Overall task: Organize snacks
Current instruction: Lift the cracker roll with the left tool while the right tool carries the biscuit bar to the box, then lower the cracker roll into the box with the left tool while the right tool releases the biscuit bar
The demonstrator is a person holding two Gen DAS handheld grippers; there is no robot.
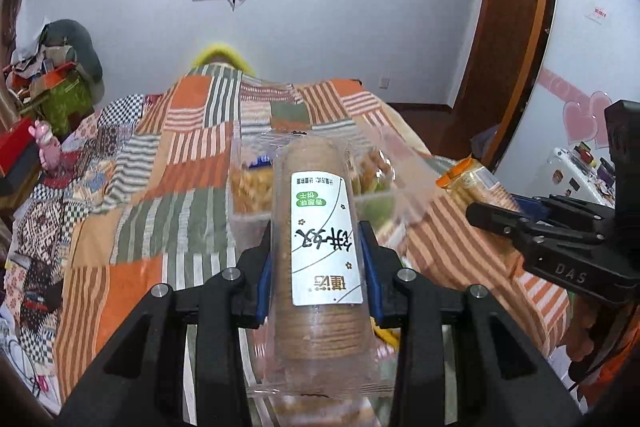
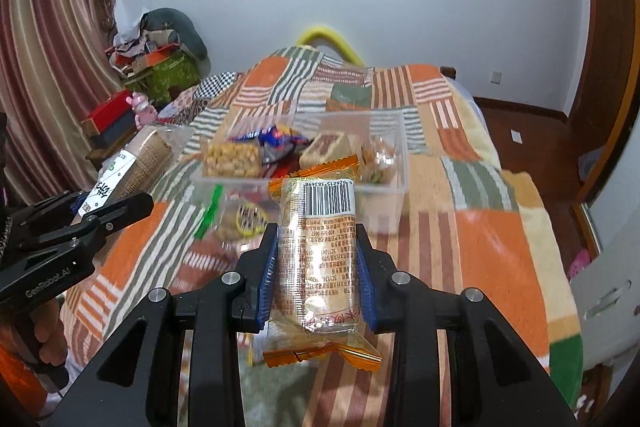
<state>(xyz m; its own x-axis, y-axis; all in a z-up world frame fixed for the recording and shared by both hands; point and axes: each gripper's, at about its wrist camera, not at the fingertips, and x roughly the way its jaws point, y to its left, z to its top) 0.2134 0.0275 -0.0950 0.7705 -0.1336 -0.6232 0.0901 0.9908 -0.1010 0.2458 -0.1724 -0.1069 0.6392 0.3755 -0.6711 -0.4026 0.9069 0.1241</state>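
Biscuit roll: the long clear pack of round brown biscuits (image 1: 318, 247) is up in the air over the bed, pinched at its middle by the left gripper (image 1: 319, 267)
Cracker pack: the shiny pack with orange ends (image 2: 316, 259) is also up in the air, just in front of the box, held by the right gripper (image 2: 317, 271)
Left claw: closed part way, its 2 blue pads press on the 2 sides of the biscuit roll
Right claw: closed part way too, its pads squeeze the cracker pack near the middle
How they feel: I think both packs are light; the wrap looks thin and slippery, and the biscuits inside can crack, so a soft squeeze is best
Where to hold: the middle of the long sides looks best, as the crimped ends would slip and bend
Clear box: the see-through tub (image 2: 402, 163) sits on the bed ahead with 2 rows; the far row already has nuts, a blue pack and wrapped sweets
Loose snacks: a green pack and a yellow one lie blurred near the box front
Bed: the striped orange and green blanket (image 2: 492, 239) is under it all
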